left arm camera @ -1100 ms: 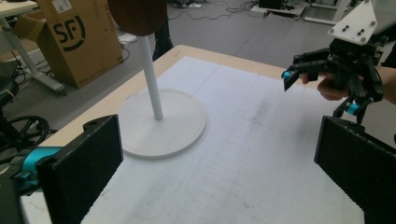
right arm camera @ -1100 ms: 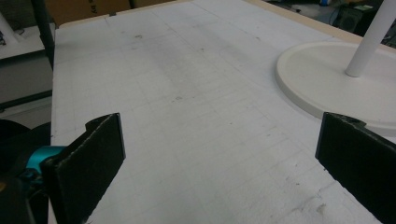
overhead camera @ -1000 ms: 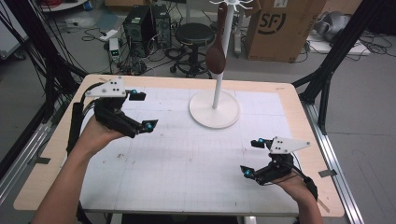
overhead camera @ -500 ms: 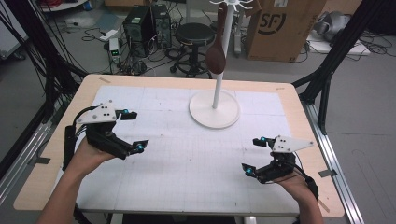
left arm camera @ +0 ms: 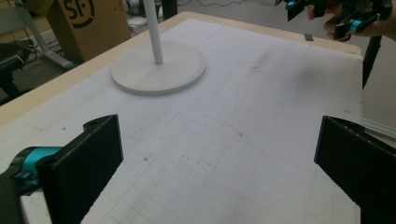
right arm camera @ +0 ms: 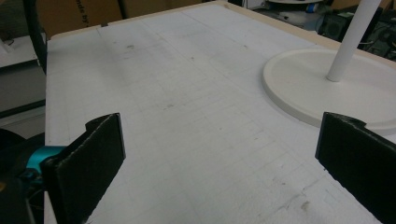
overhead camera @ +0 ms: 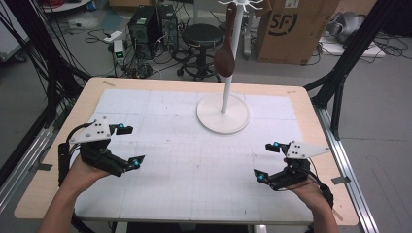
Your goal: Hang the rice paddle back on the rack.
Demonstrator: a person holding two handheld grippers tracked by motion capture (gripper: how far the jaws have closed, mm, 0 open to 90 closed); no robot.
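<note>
L gripper [overhead camera: 127, 145] has dropped back toward the near-left of the mat [overhead camera: 194, 160], jaws apart, empty. R gripper [overhead camera: 268, 161] unmoved, jaws apart too. Spoon [overhead camera: 225, 53] hangs on the stand [overhead camera: 223, 114], far side; looks like the hanging's done.

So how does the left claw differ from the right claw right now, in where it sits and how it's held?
The left claw sits by the mat's left edge, a bit farther up the table; the right claw sits lower, by the right edge. The left claw's grey plate lies over its top, hand behind and beneath; the right claw's plate juts out to the right. Both stand open, hold nothing, and point inward over the white mat.
</note>
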